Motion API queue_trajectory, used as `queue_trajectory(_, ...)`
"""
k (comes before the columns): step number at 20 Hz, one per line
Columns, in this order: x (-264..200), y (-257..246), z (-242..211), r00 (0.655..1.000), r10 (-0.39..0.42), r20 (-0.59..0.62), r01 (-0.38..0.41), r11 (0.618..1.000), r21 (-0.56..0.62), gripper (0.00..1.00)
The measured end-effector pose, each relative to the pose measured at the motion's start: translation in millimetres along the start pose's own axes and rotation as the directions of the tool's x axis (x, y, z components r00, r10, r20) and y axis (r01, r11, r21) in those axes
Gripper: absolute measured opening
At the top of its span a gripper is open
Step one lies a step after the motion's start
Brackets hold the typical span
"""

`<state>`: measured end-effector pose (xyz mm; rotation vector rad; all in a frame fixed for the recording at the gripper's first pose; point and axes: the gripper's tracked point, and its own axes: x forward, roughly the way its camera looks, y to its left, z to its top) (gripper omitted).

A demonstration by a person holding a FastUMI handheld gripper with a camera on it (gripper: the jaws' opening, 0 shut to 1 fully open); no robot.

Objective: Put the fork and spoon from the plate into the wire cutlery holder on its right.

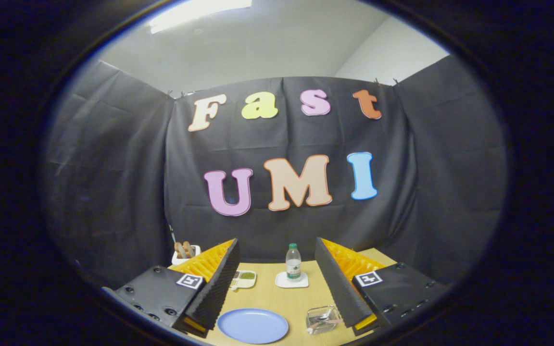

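1. Gripper view: the gripper (pixel 277 312) hangs above the table (pixel 277 293) with its fingers spread wide, pinching nothing.
2. The plate (pixel 253 325) lies flat between the fingertips, towards the near edge of the table. It is round, blue and looks bare; no fork or spoon can be made out on it.
3. The holder (pixel 322 319) stands just right of the plate, touching or nearly touching the right finger. Something pale and metallic lies inside it, likely the cutlery, but it is too small to tell fork from spoon.
4. By that reading the task looks done or nearly done.
5. Handling, as a judgement: such cutlery is light, stiff and slippery, so the grip belongs across the middle of the handle, held firmly.
6. Beyond the plate stands a bottle (pixel 293 261) on a coaster (pixel 291 280); left of it is a small dish (pixel 245 278), and farther left a white box (pixel 186 253).
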<state>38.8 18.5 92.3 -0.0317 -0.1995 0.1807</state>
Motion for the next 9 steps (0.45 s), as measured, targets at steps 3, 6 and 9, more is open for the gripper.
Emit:
queue_trajectory(3,-6.4,2.7,5.2,0.998,-0.027,0.049,0.029,0.999,-0.03,0.98)
queue_trajectory(6,-16.3,2.2,-4.6,0.999,-0.043,0.031,0.043,0.999,-0.01,0.98)
queue_trajectory(9,-29.7,-3.1,-6.6,0.997,-0.071,0.019,0.071,0.997,-0.015,0.98)
